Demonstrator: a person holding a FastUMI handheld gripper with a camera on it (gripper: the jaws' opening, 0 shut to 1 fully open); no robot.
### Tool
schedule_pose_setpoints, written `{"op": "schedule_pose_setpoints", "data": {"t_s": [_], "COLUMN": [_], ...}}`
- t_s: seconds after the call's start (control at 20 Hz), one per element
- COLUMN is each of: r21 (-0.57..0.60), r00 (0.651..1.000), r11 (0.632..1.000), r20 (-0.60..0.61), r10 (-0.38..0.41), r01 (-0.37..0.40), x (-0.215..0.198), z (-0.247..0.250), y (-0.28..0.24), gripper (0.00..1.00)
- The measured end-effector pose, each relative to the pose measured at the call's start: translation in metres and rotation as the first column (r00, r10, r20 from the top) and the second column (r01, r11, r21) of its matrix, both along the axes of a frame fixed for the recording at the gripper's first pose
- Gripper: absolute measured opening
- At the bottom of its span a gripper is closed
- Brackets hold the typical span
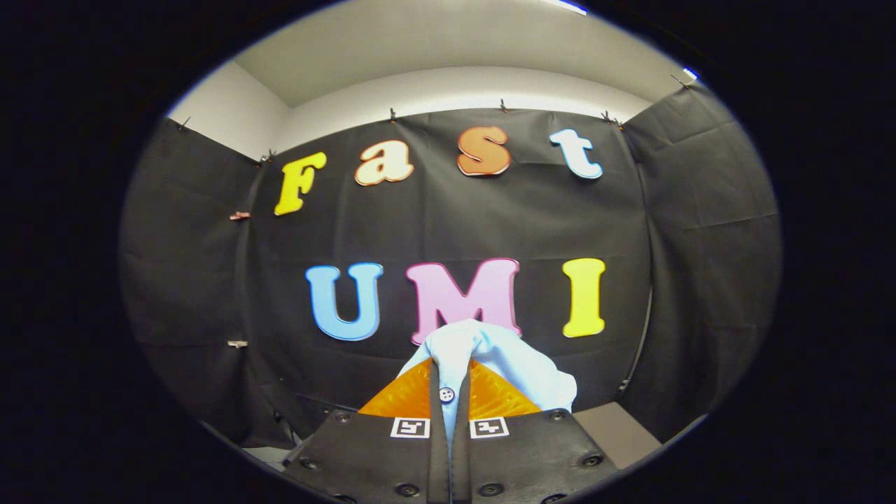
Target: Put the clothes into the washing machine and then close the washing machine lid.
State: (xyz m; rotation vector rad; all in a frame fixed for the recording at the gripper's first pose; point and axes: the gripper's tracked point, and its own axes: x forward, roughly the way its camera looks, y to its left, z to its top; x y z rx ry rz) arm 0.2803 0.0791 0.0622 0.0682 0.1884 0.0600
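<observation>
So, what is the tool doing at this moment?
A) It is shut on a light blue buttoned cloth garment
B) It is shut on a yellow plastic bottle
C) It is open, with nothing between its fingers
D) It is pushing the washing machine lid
A: the tool is closed, both fingers pressing the light blue buttoned cloth garment, which bunches up just ahead of them.

A pale blue shirt [483, 353] with a small white button [446, 395] on its placket is pinched between the closed jaws of the gripper [448, 392]. The cloth bunches up above the fingertips and spills to the right, lifted against the booth wall.
</observation>
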Motion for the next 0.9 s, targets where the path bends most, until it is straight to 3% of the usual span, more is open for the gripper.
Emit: {"op": "schedule_pose_setpoints", "data": {"t_s": [0.2,0.45,0.9], "r21": [0.067,0.115,0.176], "r00": [0.990,0.952,0.886], "r11": [0.989,0.946,0.880], "r20": [0.052,0.088,-0.064], "r10": [0.132,0.295,0.458], "r01": [-0.135,-0.303,-0.442], "x": [0.010,0.009,0.030], "z": [-0.004,-0.027,-0.162], "y": [0.067,0.147,0.220], "gripper": [0.06,0.06,0.06]}}
